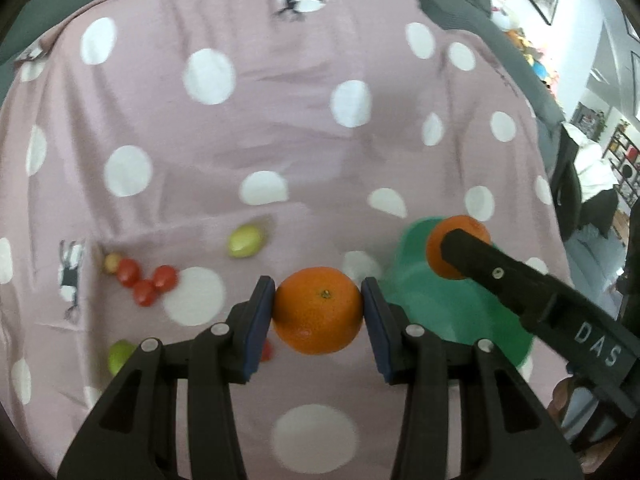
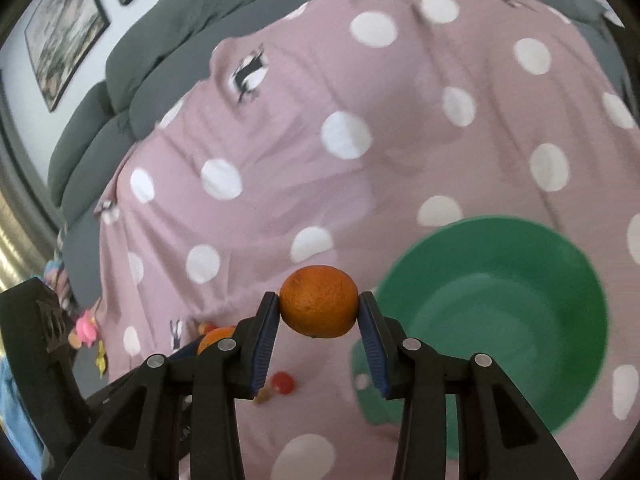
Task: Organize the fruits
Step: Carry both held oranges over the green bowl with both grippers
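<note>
Orange fruit [image 1: 318, 310] clamped between blue pads of left gripper [image 1: 318, 312], above pink polka-dot cloth [image 1: 256, 128]. Right gripper [image 1: 456, 254], lettered "DAS", grips second orange [image 1: 464, 229] over green bowl [image 1: 460, 308]. Red tomatoes [image 1: 146, 280], lime [image 1: 245, 241] far left.

Right wrist view: right gripper [image 2: 319, 312] pinches second orange [image 2: 319, 301]; green bowl [image 2: 496, 308] right, empty.

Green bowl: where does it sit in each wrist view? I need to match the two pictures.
Left wrist view: green bowl at lower right, partly behind the right gripper and its orange.
Right wrist view: green bowl at lower right, open side in full view.
Shared landmark: the pink polka-dot cloth under the bowl.
</note>
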Demonstrator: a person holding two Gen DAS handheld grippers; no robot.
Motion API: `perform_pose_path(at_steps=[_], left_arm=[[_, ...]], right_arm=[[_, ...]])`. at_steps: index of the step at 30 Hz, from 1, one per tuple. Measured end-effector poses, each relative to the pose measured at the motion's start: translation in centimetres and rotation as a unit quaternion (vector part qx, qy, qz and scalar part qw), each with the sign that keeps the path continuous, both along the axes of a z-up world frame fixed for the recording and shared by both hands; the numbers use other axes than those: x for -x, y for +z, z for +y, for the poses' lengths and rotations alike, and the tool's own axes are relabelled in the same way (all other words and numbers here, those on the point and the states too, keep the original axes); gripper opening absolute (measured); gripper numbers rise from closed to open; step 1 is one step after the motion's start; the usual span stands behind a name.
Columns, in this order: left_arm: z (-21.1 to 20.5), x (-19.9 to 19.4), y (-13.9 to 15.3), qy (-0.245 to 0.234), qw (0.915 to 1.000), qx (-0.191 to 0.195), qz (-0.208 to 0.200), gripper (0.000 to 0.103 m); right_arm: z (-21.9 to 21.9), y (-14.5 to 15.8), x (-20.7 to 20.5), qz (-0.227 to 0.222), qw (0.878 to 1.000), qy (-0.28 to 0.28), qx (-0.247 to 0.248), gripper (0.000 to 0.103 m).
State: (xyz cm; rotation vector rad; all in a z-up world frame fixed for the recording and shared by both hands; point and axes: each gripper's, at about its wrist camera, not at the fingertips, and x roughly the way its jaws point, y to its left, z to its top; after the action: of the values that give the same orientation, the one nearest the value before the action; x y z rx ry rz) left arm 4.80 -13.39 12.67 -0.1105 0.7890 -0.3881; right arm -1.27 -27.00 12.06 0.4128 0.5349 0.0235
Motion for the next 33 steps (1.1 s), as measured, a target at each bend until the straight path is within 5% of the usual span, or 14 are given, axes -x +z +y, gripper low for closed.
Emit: perform_pose_path(at_steps=[20,33], left_arm=[[-10.9,-0.5,-1.0,-0.103,0.9944,-0.021,0.012,0.044],[-14.2,-1.4,-2.7,-0.133,0.9897,-0.045,0.029,0.044]], right_arm=[[-8.5,-1.7,2.8,0.030,0.992,-0.122,-0.016,0.043],[-11.2,-3.5,2.8,0.057,0.987,-0.140,-0.055,0.043]])
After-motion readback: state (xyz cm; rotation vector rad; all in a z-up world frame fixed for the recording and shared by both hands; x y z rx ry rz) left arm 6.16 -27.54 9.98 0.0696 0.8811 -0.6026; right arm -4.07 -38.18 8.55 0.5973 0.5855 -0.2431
